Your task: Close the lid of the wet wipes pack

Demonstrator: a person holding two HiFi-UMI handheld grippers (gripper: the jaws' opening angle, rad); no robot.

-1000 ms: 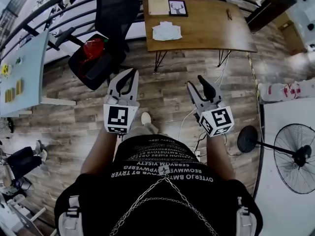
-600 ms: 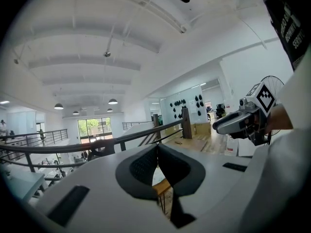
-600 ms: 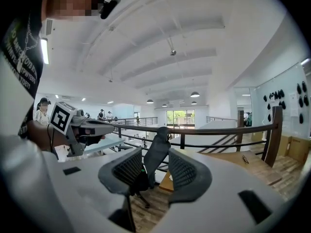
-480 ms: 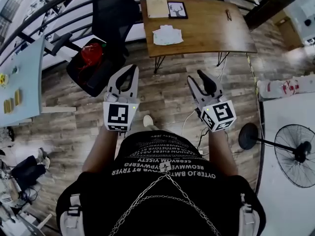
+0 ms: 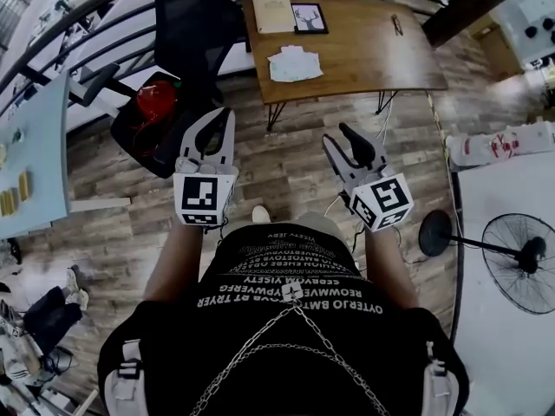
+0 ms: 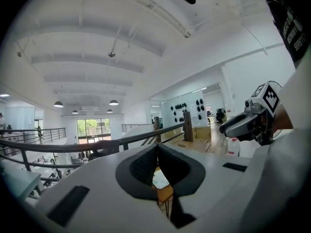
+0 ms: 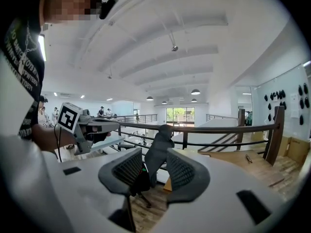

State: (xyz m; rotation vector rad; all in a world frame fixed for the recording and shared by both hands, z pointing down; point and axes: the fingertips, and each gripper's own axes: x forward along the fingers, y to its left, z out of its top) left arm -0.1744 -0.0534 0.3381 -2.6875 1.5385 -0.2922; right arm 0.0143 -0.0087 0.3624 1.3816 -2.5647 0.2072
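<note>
The wet wipes pack [image 5: 293, 63] lies white on the wooden table [image 5: 373, 50] ahead, well beyond both grippers; whether its lid stands up is too small to tell. My left gripper [image 5: 228, 114] is held out over the plank floor, fingertips touching, nothing in it. In the left gripper view the left gripper [image 6: 157, 148] frames the pack [image 6: 159, 179] through the loop below its tips. My right gripper [image 5: 340, 135] is held out beside it, open and empty. In the right gripper view the right gripper [image 7: 151, 171] shows a gap between its pads.
A black office chair [image 5: 186, 24] with a red thing [image 5: 149, 98] on its seat stands left of the table. A framed picture [image 5: 310, 17] and a notebook [image 5: 273, 11] lie on the table's far side. A floor fan [image 5: 520, 263] stands at right, a pale desk [image 5: 35, 146] at left.
Both grippers have been carried forward as the person walks toward the wooden table. The table and chair sit slightly nearer. Neither gripper's jaws have changed.
</note>
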